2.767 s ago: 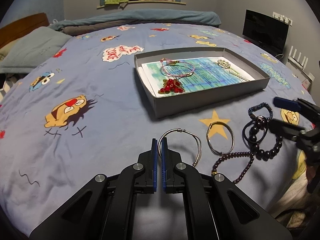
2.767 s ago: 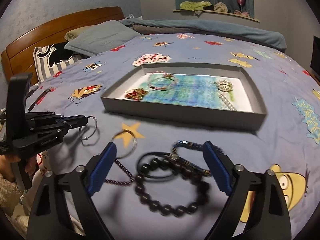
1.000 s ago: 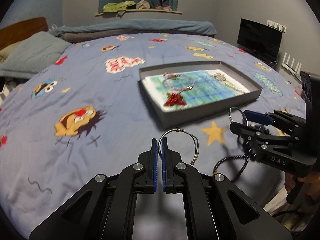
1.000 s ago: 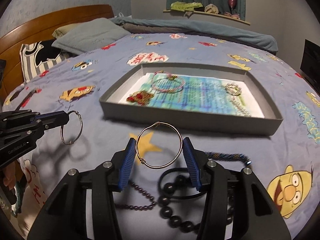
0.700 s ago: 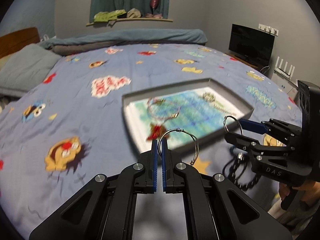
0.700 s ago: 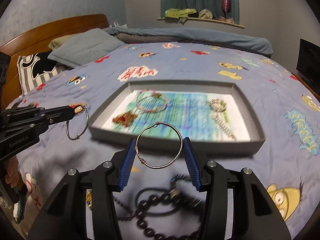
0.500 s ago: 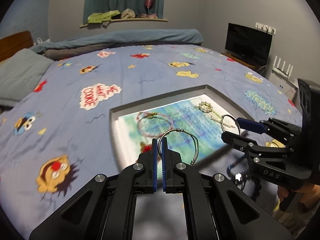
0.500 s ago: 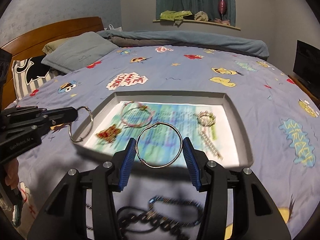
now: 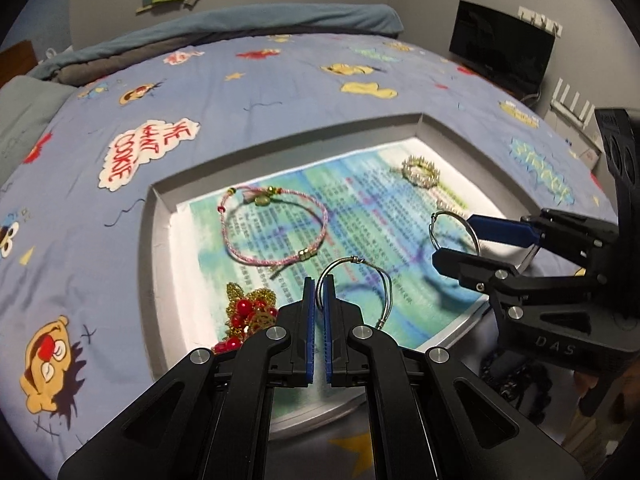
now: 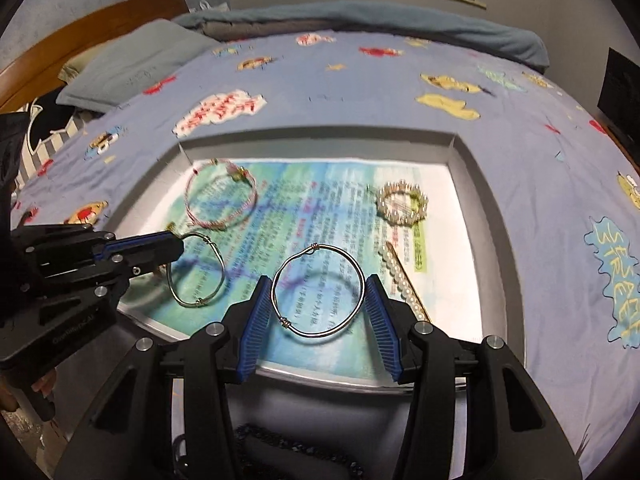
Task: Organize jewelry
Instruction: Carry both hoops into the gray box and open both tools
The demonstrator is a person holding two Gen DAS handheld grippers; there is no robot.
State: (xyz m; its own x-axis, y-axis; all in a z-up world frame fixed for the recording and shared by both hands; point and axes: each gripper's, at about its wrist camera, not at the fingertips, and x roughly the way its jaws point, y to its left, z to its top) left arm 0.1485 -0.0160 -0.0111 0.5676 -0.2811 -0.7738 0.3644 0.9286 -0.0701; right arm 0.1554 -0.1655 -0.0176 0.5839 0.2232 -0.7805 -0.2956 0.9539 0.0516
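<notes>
**A:** Right wrist view: your silver bangle [image 10: 318, 290] hangs over the near part of the grey tray [image 10: 492, 240], spanned across its width between the pads of your right hand-held gripper [image 10: 318, 312], ring face toward the camera.

**B:** And the left?

**A:** Your left hand-held gripper [image 9: 319, 300] is pinched tight on the second wire bangle [image 9: 354, 286], also above the tray's near edge, left of the first. Both sit straight above the printed liner; the drop is downward. The right looks slightly further in.
</notes>
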